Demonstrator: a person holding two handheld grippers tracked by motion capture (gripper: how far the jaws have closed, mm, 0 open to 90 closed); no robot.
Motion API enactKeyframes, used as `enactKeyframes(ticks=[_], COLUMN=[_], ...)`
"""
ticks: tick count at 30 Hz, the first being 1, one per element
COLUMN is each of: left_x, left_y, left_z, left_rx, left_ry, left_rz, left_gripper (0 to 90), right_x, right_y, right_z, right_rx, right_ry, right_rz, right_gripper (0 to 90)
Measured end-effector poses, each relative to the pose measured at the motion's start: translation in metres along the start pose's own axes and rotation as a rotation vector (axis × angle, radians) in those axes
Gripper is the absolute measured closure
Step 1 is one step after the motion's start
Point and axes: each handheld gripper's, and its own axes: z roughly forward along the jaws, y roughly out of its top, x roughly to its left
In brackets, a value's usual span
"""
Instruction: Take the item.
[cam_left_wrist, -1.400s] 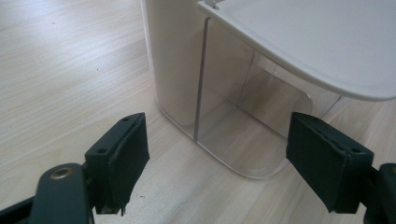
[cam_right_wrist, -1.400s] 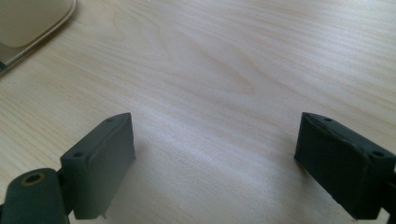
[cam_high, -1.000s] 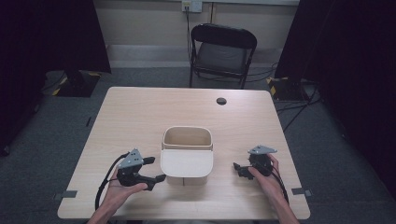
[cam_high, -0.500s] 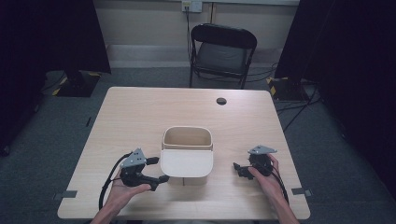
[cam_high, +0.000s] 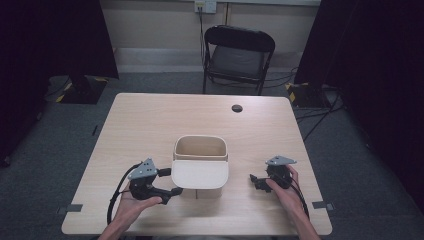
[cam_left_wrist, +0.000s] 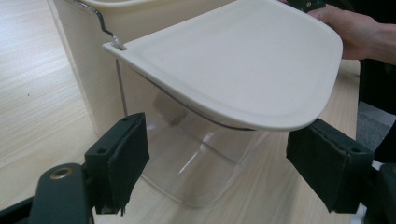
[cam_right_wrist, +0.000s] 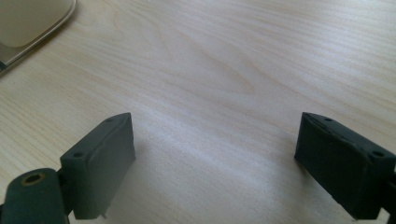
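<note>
A cream bin (cam_high: 200, 147) stands open-topped on the wooden table (cam_high: 145, 125). Its flat cream lid (cam_high: 200, 173) juts out level toward the near edge. My left gripper (cam_high: 171, 181) sits open at the lid's left side. In the left gripper view the jaws straddle the lid (cam_left_wrist: 233, 60) just below its rim, not touching it, and a clear plastic part (cam_left_wrist: 196, 158) lies beneath. My right gripper (cam_high: 256, 181) rests open on the table right of the bin, nothing between its jaws (cam_right_wrist: 215, 158). A corner of the lid (cam_right_wrist: 28, 23) shows there.
A small black round thing (cam_high: 237, 108) lies near the table's far edge. Beyond the table stands a black folding chair (cam_high: 239, 55). The hand (cam_left_wrist: 359, 32) holding the right gripper appears past the lid in the left gripper view.
</note>
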Motion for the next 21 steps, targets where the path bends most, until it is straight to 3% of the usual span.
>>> enactKeyframes(ticks=[7, 21], left_x=[-0.0018, -0.0036], left_y=[0.0034, 0.0061], left_z=[-0.0014, -0.0032], left_rx=[0.010, -0.018], left_ry=[0.009, 0.007], left_rz=[0.008, -0.002], left_gripper=[20.8, 20.9], right_x=[-0.0001, 0.0002], right_y=[0.0000, 0.0000], right_z=[0.0000, 0.0000], right_rx=[0.000, 0.000], right_ry=[0.002, -0.001], right_rz=[0.000, 0.002], right_gripper=[11.2, 11.2])
